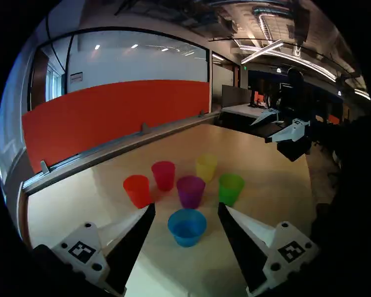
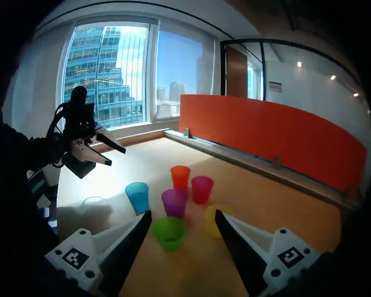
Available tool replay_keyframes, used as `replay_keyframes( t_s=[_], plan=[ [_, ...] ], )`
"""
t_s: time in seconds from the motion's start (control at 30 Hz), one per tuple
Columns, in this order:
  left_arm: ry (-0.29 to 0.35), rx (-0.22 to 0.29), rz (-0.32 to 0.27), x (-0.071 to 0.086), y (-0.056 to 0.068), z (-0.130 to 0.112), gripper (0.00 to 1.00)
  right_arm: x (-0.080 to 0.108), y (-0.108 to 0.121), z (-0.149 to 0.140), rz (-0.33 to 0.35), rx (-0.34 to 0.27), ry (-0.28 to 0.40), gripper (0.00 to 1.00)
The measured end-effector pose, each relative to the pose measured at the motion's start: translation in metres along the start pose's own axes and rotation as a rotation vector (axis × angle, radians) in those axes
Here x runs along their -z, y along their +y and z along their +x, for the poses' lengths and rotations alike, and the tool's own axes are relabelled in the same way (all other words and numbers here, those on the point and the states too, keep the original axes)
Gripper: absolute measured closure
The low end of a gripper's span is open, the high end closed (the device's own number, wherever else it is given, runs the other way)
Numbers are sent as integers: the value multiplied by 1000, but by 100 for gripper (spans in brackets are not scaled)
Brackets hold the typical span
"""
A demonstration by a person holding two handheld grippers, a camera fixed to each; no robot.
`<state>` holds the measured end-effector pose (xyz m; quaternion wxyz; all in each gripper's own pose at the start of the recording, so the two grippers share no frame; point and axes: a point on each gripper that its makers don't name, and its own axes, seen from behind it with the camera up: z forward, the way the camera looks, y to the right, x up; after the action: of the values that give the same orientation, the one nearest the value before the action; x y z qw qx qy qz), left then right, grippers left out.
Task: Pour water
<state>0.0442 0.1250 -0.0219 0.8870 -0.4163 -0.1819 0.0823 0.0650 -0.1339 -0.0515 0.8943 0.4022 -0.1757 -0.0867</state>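
Left gripper (image 1: 185,208) is open with nothing between the fingers, held above the pale wooden counter (image 1: 274,183). The cups are six, bunched mid-counter. The blue translucent plastic cup (image 1: 187,227) is nearest, in line with the gap between my fingers. Behind it sit the red cup (image 1: 137,190), pink cup (image 1: 163,174), purple cup (image 1: 190,191), yellow cup (image 1: 206,167) and green cup (image 1: 230,188). They're packed close; can't tell which ones touch or whether any holds water.

Right gripper (image 2: 182,215) is also open and empty, off the counter and well apart from my left. The green cup is closest to it.

Edges: a metal rail (image 1: 136,136) and an orange partition panel (image 1: 116,114) close off one long side. There's bare counter all round the cluster, with the widest stretch toward the tall windows (image 2: 106,74).
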Motion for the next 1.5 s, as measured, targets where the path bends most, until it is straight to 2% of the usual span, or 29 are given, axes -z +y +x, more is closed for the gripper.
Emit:
replay_keyframes(
  t_s=[0.47, 0.77, 1.27, 1.5],
  plan=[
    [-96, 21, -42, -21, 7, -48, 6, -22, 0, -46, 7, 19, -76, 1],
    [-151, -4, -51, -26, 10, -73, 6, -36, -4, -73, 20, 44, -131, 1],
    [-246, -10, -38, -45, 0, -106, 6, -57, -13, -99, 37, 74, -196, 1],
    [-270, -20, -41, -59, -4, -113, 6, -70, -18, -107, 57, 73, -214, 1]
  ],
)
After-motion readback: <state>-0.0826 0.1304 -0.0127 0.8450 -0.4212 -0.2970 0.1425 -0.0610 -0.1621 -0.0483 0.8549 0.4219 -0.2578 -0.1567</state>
